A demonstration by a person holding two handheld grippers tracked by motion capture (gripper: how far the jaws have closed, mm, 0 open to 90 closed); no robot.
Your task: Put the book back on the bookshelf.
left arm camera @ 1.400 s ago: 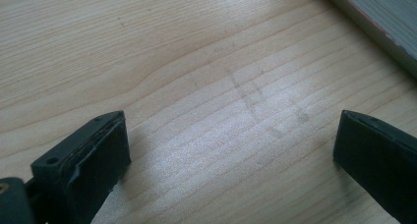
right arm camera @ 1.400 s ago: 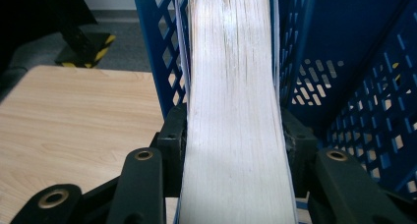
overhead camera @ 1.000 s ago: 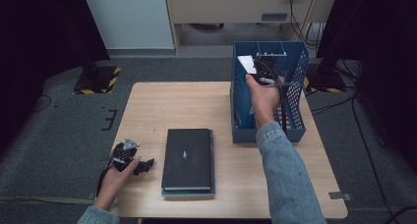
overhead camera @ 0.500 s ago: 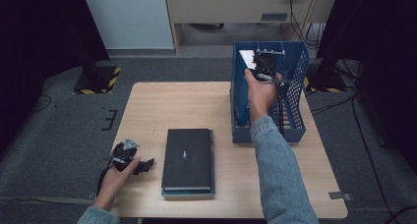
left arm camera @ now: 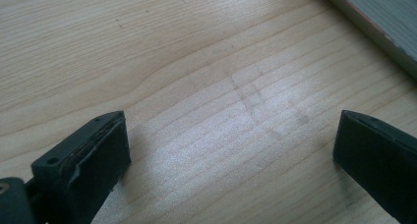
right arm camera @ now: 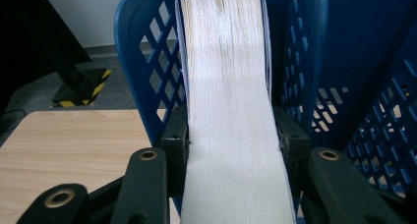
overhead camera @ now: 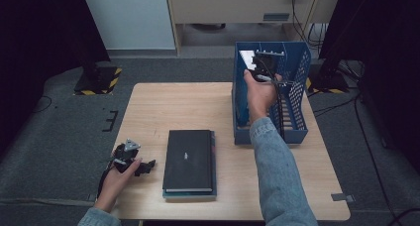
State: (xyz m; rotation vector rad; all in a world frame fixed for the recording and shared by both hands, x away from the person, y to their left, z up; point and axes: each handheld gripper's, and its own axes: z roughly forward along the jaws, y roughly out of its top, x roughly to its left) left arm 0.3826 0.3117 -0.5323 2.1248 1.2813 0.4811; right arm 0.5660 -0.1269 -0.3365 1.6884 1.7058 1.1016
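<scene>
Book (right arm camera: 231, 111) is being gripped across its thickness by the right tool (right arm camera: 231, 155), page edges facing the camera, long axis running up into the blue mesh file basket (overhead camera: 297, 87) on the tabletop (overhead camera: 178, 107). Lowering it straight, clear of the walls, seems wisest. Left tool (left arm camera: 231, 150) is resting wide, holding nothing, beside two stacked books (overhead camera: 188, 161).

Matt wood table (left arm camera: 206, 86) — perforated plastic basket (overhead camera: 297, 87)

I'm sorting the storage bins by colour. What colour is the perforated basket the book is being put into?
Blue. The basket shows best in the right gripper view, around the book.
</scene>
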